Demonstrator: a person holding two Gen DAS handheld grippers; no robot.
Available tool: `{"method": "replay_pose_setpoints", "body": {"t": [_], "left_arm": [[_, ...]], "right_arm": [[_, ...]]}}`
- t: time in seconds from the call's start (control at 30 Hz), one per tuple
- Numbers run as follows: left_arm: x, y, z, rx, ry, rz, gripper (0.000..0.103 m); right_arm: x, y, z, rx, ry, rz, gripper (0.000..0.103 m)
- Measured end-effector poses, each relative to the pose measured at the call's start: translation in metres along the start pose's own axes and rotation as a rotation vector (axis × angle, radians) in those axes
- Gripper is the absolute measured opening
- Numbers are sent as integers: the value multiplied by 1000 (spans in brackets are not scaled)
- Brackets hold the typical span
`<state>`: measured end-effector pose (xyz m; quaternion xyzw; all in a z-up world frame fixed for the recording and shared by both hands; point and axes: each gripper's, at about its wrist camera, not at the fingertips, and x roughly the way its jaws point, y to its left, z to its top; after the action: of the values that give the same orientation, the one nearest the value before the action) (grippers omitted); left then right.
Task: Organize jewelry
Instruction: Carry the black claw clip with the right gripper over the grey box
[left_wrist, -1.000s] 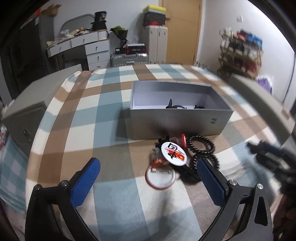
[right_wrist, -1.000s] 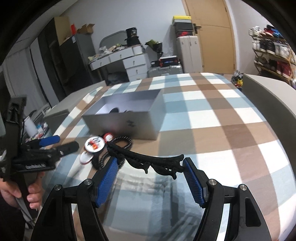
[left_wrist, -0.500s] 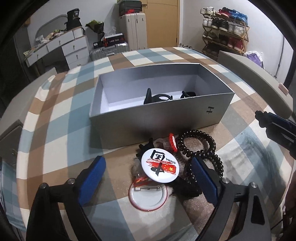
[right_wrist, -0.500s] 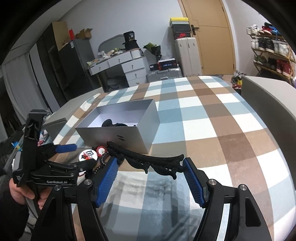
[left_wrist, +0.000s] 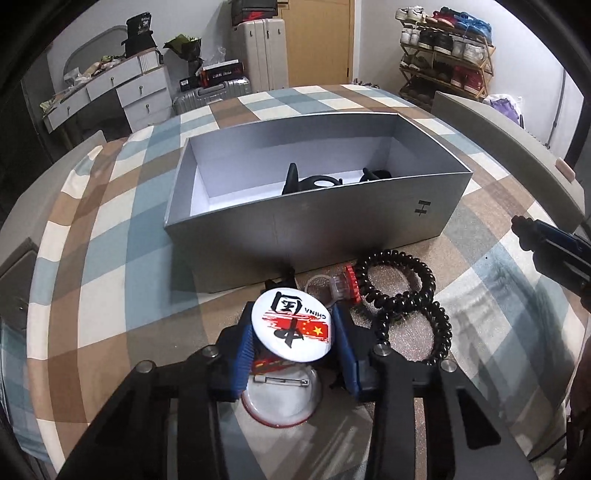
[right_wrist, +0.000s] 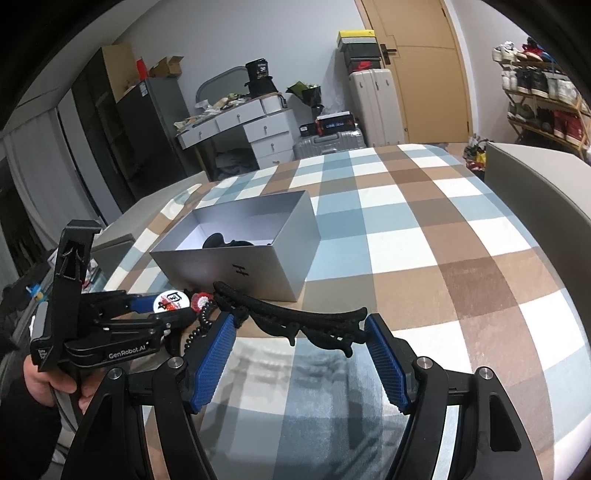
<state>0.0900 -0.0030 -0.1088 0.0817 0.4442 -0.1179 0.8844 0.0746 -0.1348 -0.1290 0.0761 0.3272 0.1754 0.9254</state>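
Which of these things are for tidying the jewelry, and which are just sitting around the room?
For the job:
- badge, with the left gripper closing on it
- hair clip in the right gripper
- coil hair ties
- second badge, face down
- grey box

Just lying about:
- suitcases
- shoe rack
- dresser

Left gripper (left_wrist: 293, 338) jaws closing, pitched down; right gripper (right_wrist: 301, 356) jaws wide, apparently gripping.

Two badges (left_wrist: 291, 323), one box (left_wrist: 332, 236)

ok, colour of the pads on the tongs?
Blue, ribbed pads on black arms; clearest in the right wrist view.
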Motion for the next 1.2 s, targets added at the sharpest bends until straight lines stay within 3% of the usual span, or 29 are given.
{"method": "replay_pose_setpoints", "body": {"t": [0.13, 0.83, 1.2], "left_arm": [[-6, 1, 0, -4, -15, 5, 28], [-60, 31, -2, -157, -195, -93, 28], [-80, 43, 14, -231, -281, -115, 28]], "right_arm": [[-1, 0, -1, 1, -1, 2, 72], [-4, 12, 1, 3, 6, 37, 72], [-3, 33, 24, -6, -16, 118, 72]]}}
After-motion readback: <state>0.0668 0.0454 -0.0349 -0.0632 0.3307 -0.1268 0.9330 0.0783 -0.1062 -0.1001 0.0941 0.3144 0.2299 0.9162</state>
